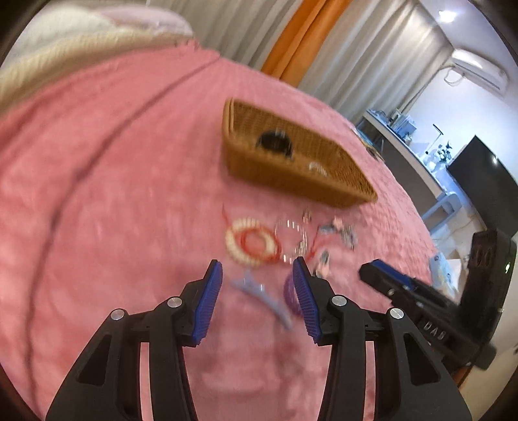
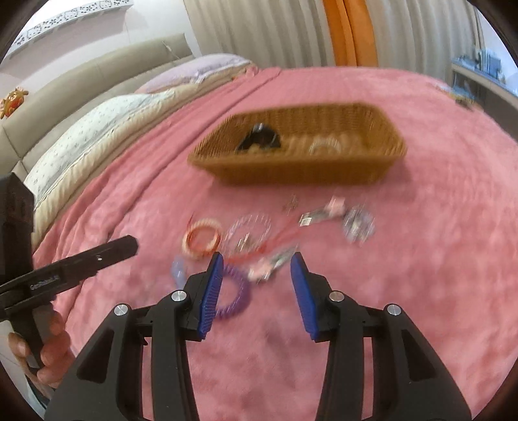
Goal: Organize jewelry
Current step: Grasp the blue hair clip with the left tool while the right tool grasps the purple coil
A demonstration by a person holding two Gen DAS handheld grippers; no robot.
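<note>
Both tongs point(image 1: 257, 270) point(image 2: 255, 264) agape — jewelry point(image 1: 255, 241) beneath

a pink blanket point(image 2: 421, 259) covers the bed, with a beige padded headboard point(image 2: 81, 84) and patterned pillows point(image 2: 97, 129) at its far left. grey pleated curtains point(image 2: 259, 29) with an orange panel point(image 2: 351, 32) hang behind. in the left wrist view, an air conditioner point(image 1: 476, 69) sits high on the white wall, above a long counter point(image 1: 404, 152) and a dark screen point(image 1: 485, 181).
</note>
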